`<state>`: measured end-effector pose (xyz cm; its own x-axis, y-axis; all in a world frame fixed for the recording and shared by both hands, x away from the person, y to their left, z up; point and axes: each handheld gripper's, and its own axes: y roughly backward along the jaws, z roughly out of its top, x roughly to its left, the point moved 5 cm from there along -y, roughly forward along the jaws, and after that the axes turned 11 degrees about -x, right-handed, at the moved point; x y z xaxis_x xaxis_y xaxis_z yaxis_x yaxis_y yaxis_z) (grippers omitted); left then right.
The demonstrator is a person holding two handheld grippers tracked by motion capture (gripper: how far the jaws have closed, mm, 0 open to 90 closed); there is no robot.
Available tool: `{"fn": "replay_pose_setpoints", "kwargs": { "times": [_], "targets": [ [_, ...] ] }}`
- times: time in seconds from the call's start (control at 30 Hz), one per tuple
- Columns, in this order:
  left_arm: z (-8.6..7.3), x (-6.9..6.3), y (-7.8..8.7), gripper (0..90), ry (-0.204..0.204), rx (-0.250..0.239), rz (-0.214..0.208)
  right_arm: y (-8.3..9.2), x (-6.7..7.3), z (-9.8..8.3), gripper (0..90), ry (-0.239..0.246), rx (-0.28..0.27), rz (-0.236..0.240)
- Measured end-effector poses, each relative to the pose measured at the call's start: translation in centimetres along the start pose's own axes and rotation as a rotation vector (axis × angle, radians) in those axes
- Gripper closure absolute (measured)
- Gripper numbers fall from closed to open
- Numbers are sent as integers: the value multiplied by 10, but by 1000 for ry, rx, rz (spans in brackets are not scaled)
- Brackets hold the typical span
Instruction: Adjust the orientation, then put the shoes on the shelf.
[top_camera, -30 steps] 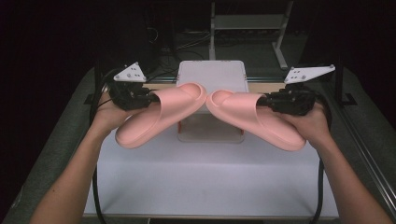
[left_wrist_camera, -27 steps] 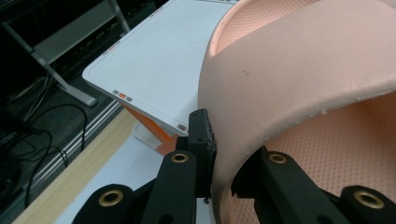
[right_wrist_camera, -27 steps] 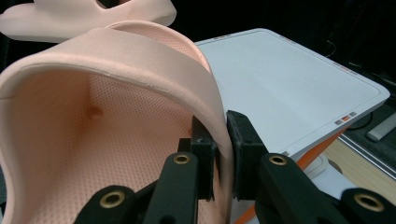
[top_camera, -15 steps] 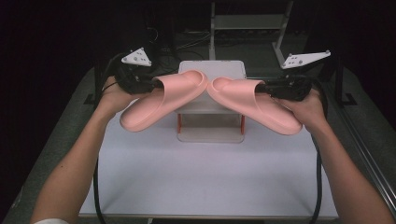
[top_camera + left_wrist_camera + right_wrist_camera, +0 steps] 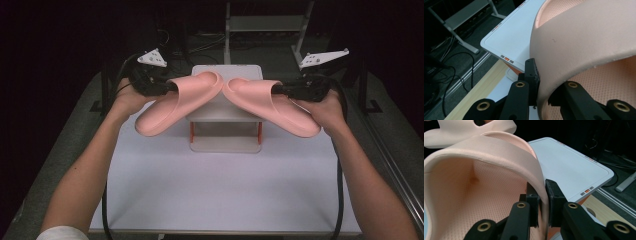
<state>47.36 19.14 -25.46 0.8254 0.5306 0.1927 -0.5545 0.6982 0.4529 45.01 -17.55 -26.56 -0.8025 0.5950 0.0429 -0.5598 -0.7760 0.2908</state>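
– We see two salmon-pink slippers (image 5: 175, 102), their insoles stippled with fine dots.
– And we see a white stand (image 5: 225, 107) with orange legs, black grippers (image 5: 167, 86), a white table (image 5: 220, 190).

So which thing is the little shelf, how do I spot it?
Find the white table. At its far middle stands the little white shelf with orange legs, under the two pink slippers' meeting toes. It alone stands on the table; claws hold the slippers.
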Motion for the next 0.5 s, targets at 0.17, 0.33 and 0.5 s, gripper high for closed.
{"fn": "replay_pose_setpoints", "kwargs": {
  "times": [0.17, 0.33, 0.5],
  "targets": [
    [-1, 1, 0, 806, 0, 9, 13, -4, -2, 3, 812, 15, 6, -9],
    [-2, 3, 2, 806, -1, 17, 27, -9, -3, 3, 811, 12, 10, -6],
    [-2, 6, 1, 806, 1, 19, 33, -12, -3, 4, 812, 8, 13, -10]
  ]
}}
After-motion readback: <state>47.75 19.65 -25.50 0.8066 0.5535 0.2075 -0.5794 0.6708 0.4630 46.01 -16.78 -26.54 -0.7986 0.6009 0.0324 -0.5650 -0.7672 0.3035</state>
